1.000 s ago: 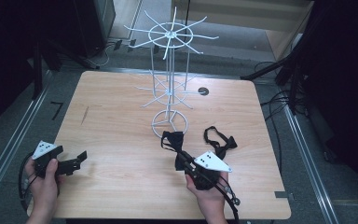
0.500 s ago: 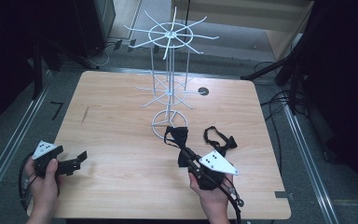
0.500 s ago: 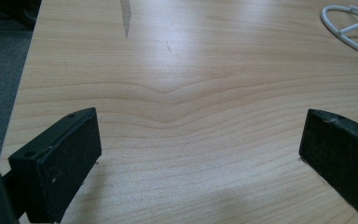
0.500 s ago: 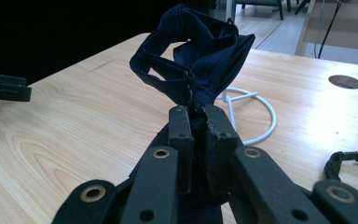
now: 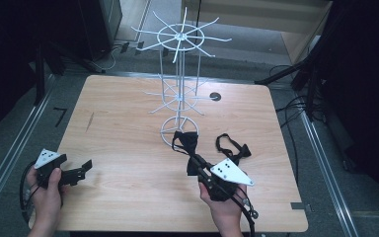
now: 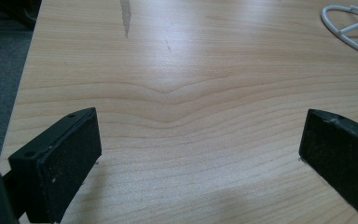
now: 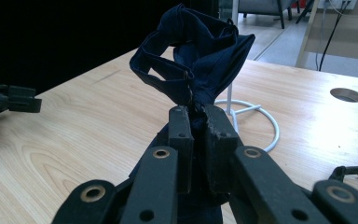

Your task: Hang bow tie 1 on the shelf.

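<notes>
A pale wooden table (image 5: 128, 133) stands on a grey floor, dark at the edges of the frame. In the upper middle of the high view a white wire rack (image 5: 180, 74) rises from a ring base, its spoke arms bare.

The right gripper (image 5: 197, 165), lower right of centre, is clamped on a dark bow tie (image 5: 187, 148). In the right gripper view its jaws pinch the tie (image 7: 196, 51) at the knot, so the wings stand up above them and the loop hangs open. That hold looks chosen to leave the loop free for slipping over a rack arm. The tie sits just in front of the rack's base, lifted off the wood at the gripper end.

A second bow tie (image 5: 233, 148) lies flat on the table just to the right, near the gripper and apart from the rack, likely waiting its turn.

The left gripper (image 5: 81, 168), at lower left, has its jaws wide apart with bare wood between them. It rests near the table's edge, well apart from the ties, probably to stay out of the way.
</notes>
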`<state>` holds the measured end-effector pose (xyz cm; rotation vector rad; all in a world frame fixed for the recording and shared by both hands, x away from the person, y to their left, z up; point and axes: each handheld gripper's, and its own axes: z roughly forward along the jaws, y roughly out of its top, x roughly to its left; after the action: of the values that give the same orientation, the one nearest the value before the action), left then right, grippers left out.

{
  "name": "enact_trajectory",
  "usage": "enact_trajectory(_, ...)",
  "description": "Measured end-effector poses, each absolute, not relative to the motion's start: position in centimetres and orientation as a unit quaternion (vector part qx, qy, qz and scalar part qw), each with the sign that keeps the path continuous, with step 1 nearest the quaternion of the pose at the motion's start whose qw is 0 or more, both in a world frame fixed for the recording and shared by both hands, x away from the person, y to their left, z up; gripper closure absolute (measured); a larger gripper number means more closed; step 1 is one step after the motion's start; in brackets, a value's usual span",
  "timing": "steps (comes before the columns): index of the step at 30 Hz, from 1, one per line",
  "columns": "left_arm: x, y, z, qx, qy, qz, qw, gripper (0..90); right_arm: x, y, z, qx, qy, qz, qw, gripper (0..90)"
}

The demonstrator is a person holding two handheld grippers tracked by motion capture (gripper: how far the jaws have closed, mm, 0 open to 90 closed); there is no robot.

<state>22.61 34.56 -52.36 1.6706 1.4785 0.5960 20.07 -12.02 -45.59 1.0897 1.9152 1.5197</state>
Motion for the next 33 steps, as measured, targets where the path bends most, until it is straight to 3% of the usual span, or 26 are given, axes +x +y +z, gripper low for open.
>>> enact_trajectory(33, 22.6, 34.6, -52.4, 0.661, 0.586, 0.236, 0.404, 0.0, 19.3, -11.8, -43.1, 0.375, 0.675, 0.586, 0.246, 83.8)
